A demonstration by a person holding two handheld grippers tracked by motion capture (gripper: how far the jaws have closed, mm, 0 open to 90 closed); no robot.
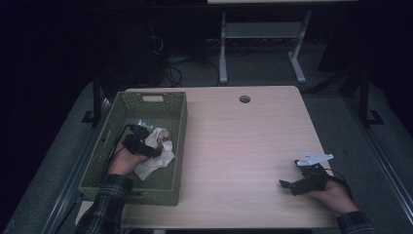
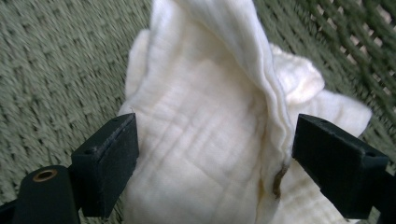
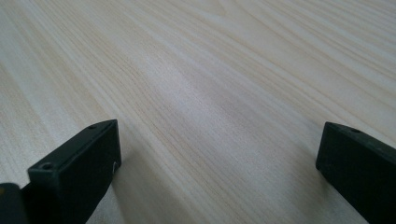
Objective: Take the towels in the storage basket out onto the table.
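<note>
Left claw (image 2: 215,154) wide around white cloth (image 2: 205,140), green basket (image 1: 177,122)

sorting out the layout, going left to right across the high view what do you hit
green basket → left gripper → white cloth → bare table → right gripper

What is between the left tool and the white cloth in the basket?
Nothing visible. The left tool is open, with the white cloth bunched right between its jaws inside the green basket.
</note>
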